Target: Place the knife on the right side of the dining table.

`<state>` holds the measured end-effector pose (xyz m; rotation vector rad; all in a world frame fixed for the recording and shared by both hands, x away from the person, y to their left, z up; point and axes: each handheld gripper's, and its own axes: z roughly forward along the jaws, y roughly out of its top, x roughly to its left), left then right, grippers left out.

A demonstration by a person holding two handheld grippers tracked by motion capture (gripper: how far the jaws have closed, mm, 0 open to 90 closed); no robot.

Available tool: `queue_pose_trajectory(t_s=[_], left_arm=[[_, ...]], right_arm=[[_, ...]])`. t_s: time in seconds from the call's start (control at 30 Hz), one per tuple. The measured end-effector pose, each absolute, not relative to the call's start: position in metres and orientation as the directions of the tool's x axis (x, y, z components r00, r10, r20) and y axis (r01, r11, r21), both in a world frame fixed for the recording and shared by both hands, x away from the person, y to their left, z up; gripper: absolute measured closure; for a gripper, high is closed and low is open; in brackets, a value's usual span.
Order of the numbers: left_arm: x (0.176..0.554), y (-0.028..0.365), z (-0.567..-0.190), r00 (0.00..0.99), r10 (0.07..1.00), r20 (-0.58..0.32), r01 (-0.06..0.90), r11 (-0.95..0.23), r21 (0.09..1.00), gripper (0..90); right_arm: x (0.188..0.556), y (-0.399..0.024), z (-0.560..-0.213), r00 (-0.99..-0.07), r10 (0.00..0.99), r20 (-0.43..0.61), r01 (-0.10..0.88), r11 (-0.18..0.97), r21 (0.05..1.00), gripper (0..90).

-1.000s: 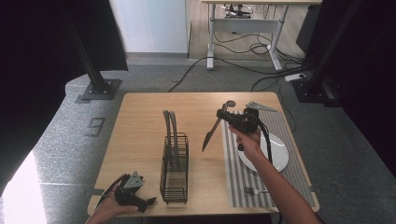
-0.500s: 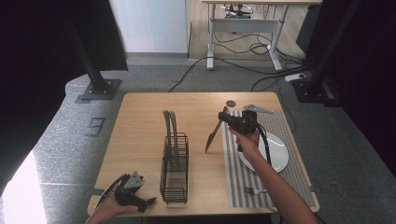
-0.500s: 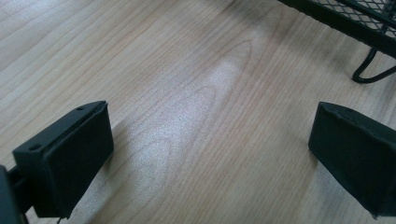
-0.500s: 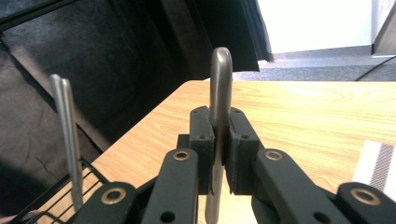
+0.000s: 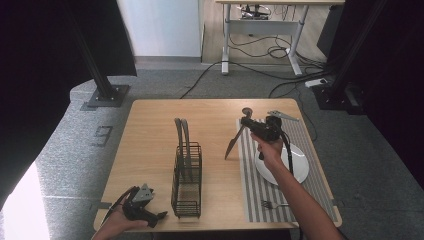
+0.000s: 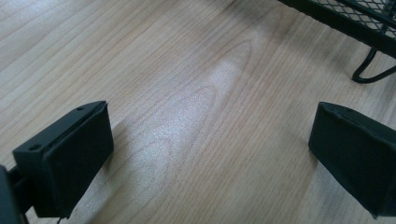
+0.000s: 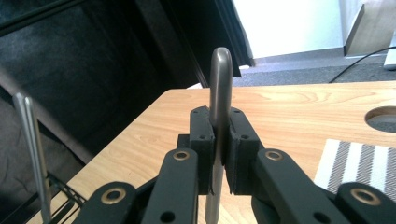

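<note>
One table knife hangs pinched by its handle in the right tool, blade slanting down over the table beside the striped placemat; the left tool rests spread near the wire caddy; a white plate lies on the mat.

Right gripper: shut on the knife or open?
Shut on the knife. In the right gripper view, the right gripper has both pads clamped on its metal handle, blade hanging toward the table.

Matt brushed-metal knife, smooth grained wood table, black wire rack, glossy white plate.
</note>
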<state>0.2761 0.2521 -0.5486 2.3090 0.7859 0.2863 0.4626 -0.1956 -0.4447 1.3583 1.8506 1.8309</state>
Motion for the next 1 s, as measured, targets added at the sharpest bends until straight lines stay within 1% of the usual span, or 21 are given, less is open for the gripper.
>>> queue_pose_trajectory(t_s=[0.43, 1.0], left_arm=[[0.276, 0.252, -0.549, 0.794, 0.607, -0.008, 0.46, -0.593, 0.662, 0.0], [0.276, 0.252, -0.549, 0.794, 0.608, -0.01, 0.46, -0.591, 0.663, 0.0]], right_arm=[[0.468, -0.212, -0.443, -0.517, 0.719, 0.464, 0.438, -0.244, 0.865, 82.7], [0.473, -0.236, -0.44, -0.46, 0.751, 0.474, 0.396, -0.304, 0.866, 82.6]])
